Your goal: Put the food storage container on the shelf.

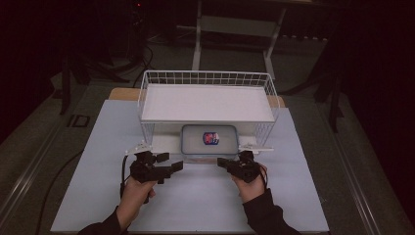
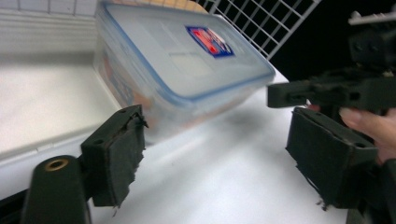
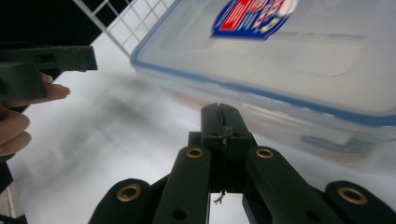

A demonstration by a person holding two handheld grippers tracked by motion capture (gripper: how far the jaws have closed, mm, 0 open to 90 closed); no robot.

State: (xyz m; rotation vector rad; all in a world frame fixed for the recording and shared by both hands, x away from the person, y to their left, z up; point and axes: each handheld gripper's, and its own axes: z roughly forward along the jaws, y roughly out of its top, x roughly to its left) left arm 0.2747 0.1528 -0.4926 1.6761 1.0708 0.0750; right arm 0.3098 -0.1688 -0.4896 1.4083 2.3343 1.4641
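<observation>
The left gripper (image 1: 169, 164) stands with its jaws wide apart and nothing between them. In the left gripper view its two black pads (image 2: 116, 158) frame bare table surface, and the near corner of the plastic container (image 2: 180, 60) lies just beyond the pad on the left of that view; contact cannot be confirmed.

The right gripper (image 1: 224, 162) has its jaws pressed fully together. In the right gripper view the closed tips (image 3: 223, 122) hold nothing and point at the container's side wall just below the blue-trimmed lid; whether they touch it cannot be told.

The container sits on the white table (image 1: 195, 200), at the front edge of the wire rack (image 1: 208, 78), partly under the rack's white shelf, between the two grippers. Its lid carries a red-and-blue label (image 1: 211, 137) (the lettering is too blurred to read).

Limits of visibility:
- The container's far end is hidden under the shelf in the high view.
- Its contents show as orange patches through the wall in the left gripper view; they cannot be identified.
- In the right gripper view the lid is cut off at the top and right edges.
- The room beyond the table is dark.
</observation>
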